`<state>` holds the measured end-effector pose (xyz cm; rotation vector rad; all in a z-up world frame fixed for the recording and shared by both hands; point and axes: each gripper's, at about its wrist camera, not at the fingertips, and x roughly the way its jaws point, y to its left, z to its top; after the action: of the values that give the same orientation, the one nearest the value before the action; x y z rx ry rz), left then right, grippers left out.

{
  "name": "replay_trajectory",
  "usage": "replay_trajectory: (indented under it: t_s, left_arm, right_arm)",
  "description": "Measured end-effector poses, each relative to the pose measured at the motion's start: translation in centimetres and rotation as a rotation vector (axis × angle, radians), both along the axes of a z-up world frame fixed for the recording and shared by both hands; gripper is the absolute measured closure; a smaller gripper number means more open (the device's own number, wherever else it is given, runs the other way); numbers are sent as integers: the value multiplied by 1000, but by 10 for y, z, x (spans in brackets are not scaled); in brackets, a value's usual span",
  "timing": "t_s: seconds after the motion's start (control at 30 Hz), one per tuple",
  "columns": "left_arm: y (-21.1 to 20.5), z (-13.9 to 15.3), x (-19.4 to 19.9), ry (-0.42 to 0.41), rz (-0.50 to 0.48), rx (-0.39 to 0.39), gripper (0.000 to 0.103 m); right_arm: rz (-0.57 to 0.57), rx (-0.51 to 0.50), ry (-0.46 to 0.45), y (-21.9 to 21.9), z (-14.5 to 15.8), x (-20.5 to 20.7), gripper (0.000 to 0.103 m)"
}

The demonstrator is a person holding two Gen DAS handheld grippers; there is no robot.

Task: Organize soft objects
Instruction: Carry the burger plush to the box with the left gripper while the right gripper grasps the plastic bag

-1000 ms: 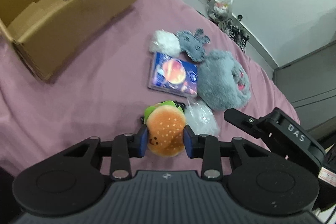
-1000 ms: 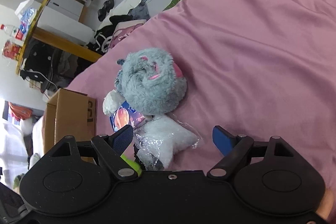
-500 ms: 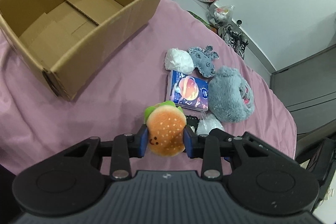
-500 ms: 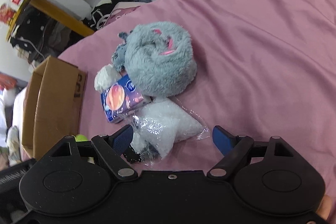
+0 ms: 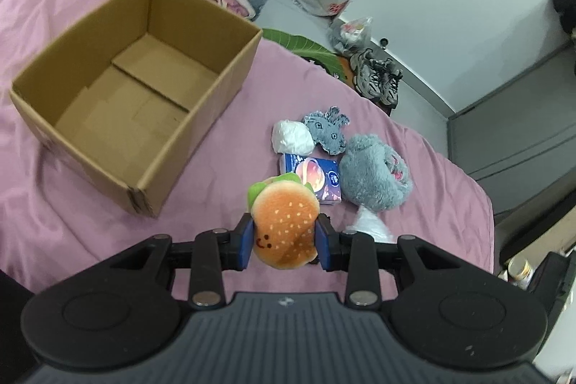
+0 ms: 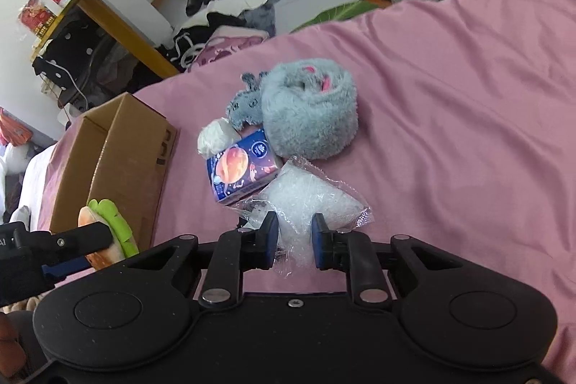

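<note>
On a pink bedspread (image 5: 90, 222), the left gripper (image 5: 284, 243) clamps a plush hamburger (image 5: 284, 229) just right of an open cardboard box (image 5: 136, 96). Further right of the box, the right gripper (image 6: 294, 240) pinches a clear plastic bag (image 6: 309, 197) beside a grey fluffy toy (image 6: 309, 110).

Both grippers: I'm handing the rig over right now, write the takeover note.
Left gripper: jaws shut on the burger plush, held above the pink bedspread, near the cardboard box.
Right gripper: jaws closed on the clear plastic bag, which lies on the bedspread.
Still on the bedspread: big grey plush, small grey plush, white ball, planet-print pack.
Done: nothing visible in the box.
Left: likely drop the burger in the box, then the bag and remaining soft items.
</note>
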<state>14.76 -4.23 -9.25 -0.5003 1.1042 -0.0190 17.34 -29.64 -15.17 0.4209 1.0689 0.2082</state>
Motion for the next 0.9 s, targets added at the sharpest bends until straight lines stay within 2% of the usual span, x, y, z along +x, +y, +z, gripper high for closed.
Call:
replay_trajectory:
  t_s: [0.1,0.23,0.33,0.63,0.9]
  left_arm:
    - [6,6,-4,-25,-20,21,69]
    - [16,14,-9,-47,-21,19,69]
    - [23,19,-14,-69,-31,20,69]
    - [57,45,-23,-144,-53,65,69]
    - [85,68,-20,-221,-70,104,69]
  right_arm:
    - [-28,-22,-22,1,7,-6,84]
    - [-47,0,-65,-1,19,-14,84]
    - [-43,-64,-124,3,31,-21,84]
    - [-55,-32,-260,12,53,-41,84]
    - [-16,-18,-333,35,73,-43,83]
